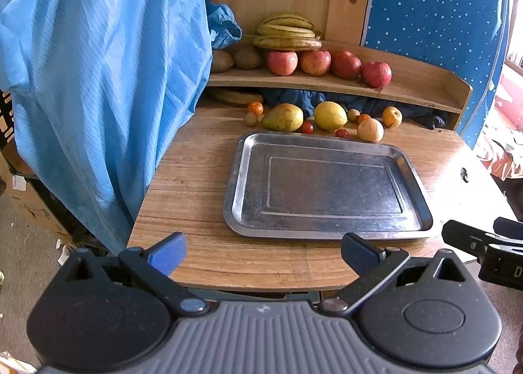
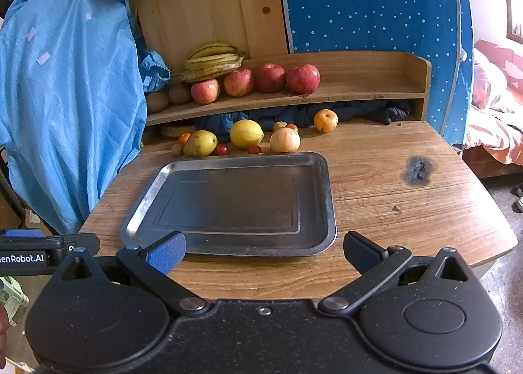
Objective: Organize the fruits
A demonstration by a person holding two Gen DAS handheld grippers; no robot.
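The only readable writing is "enRobot.AI", white on black, on the left tongs (image 2: 49,248) at the left edge of the right wrist view; its first letters are cut off by the frame. In the left wrist view a single "D" shows on the right tongs (image 1: 483,243) at the right edge, the rest cut off.

Both tongs stand wide open and hold nothing, low in each frame at the near edge of the surface (image 1: 196,178).

A metal tray (image 1: 327,233) lies bare in the middle of the frame. Just beyond its far rim sits a row of fruit: a pear (image 1: 282,117), a lemon (image 1: 330,115), a pale round fruit (image 1: 370,129), an orange fruit (image 1: 391,116), and several small red and orange ones too small to name. On the shelf (image 1: 425,79) above, upper centre, lie four apples (image 1: 315,62), bananas (image 1: 287,32) behind them, and two brown fruits (image 1: 247,58); the left one is partly hidden by a blue cloth (image 1: 98,79) filling the left of the frame. Dark fabric under the shelf is hard to make out.
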